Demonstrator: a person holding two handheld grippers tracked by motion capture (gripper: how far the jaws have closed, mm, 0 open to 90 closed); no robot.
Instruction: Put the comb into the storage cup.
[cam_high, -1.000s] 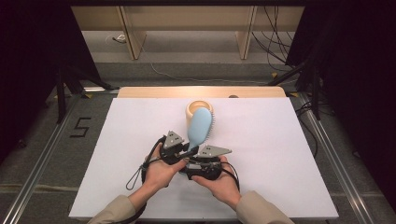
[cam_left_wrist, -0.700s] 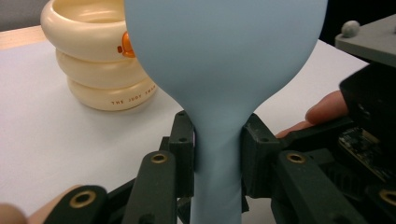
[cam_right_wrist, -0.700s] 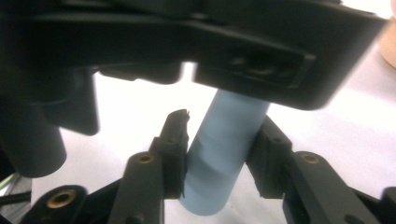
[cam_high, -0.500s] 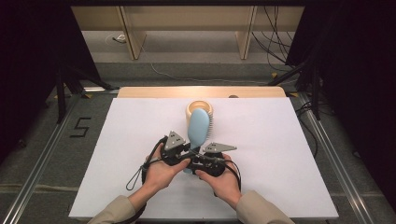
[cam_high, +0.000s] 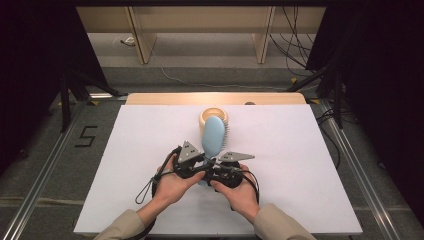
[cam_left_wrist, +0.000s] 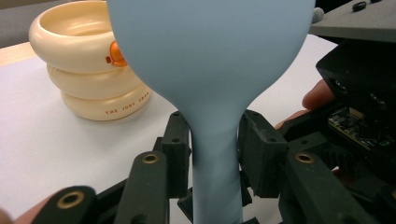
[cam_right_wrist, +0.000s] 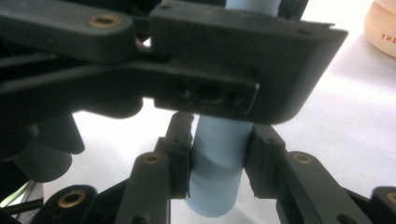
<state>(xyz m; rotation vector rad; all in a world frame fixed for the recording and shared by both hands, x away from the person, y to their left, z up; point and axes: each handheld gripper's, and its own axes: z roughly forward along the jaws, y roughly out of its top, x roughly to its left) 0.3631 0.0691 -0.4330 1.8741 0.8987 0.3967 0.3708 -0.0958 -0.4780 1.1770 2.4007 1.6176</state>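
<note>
A: Where's the blue hairbrush (cam_high: 214, 136)?
B: Mid-table, head toward the far cream ring stack (cam_high: 213, 114).
A: Grippers?
B: Right gripper (cam_right_wrist: 218, 161) is clamped on the handle's end. Left gripper (cam_left_wrist: 215, 140), jaws just easing apart, brackets the neck.

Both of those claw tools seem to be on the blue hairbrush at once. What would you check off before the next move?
1. Right gripper clamped on the hairbrush handle: ok, its jaws press both sides near the handle's end.
2. Left gripper grip: cannot tell. Its jaws flank the neck below the head and have just been opening a little; the far jaw may have a sliver of gap.
3. The two grippers apart from each other: not ok, they crowd together along the handle.
4. Stacked cream rings clear of the brush: cannot tell, the brush head overlaps them from above.
5. Table around the hands free of other things: ok.
</note>
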